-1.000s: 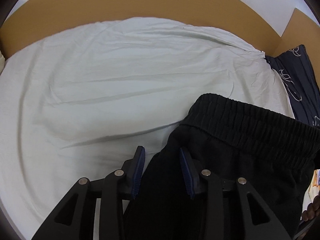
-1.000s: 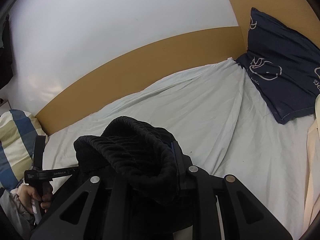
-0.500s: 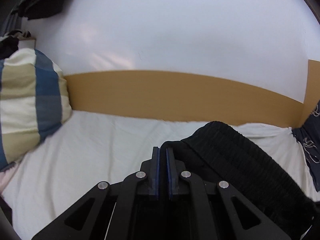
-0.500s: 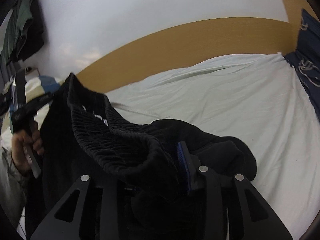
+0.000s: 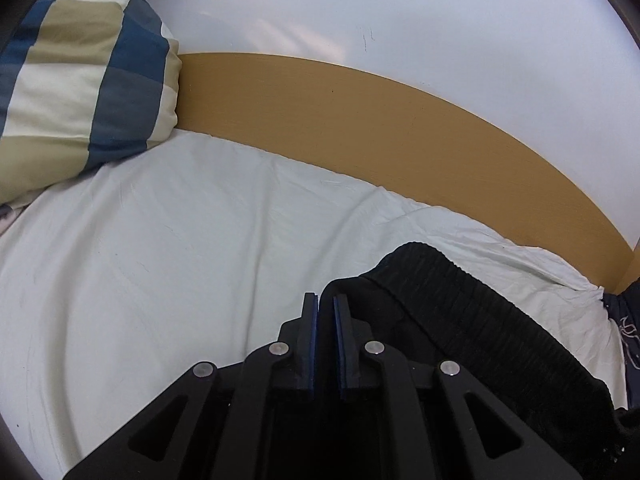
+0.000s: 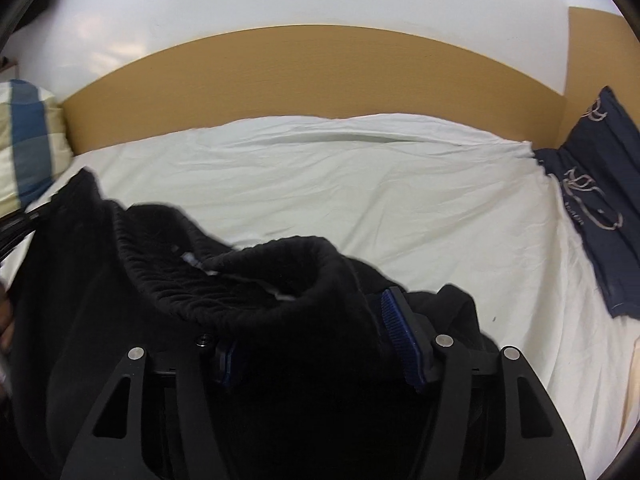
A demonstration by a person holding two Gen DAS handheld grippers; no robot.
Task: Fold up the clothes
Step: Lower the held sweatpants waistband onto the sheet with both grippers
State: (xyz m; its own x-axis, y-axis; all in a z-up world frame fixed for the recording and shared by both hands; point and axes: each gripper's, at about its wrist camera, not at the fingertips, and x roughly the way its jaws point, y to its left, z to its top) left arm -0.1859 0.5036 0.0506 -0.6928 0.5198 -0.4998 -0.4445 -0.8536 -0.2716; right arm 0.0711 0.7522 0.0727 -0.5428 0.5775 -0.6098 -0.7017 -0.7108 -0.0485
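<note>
Black pants with a ribbed elastic waistband [image 5: 480, 320] hang between my two grippers above the white bed sheet [image 5: 180, 272]. My left gripper [image 5: 326, 308] is shut, its blue pads pinching the waistband's edge, and the band runs off to the right. In the right wrist view the pants [image 6: 248, 300] bunch over my right gripper [image 6: 312, 340]. Its jaws stand wide apart, with cloth draped in the gap and the ribbed face of the right pad [image 6: 400, 340] bare. The left gripper's black frame [image 6: 16, 224] shows at the left edge.
A wooden headboard [image 6: 320, 68] runs along the white wall behind the bed. A blue, cream and tan striped pillow [image 5: 80, 92] lies at the left. A dark navy patterned pillow [image 6: 600, 200] leans at the right. Wrinkled sheet [image 6: 360, 184] stretches ahead.
My left gripper shut on the waistband and rose from looking down at the sheet. The right gripper also lifted and turned toward the headboard, with the pants raised between them.
</note>
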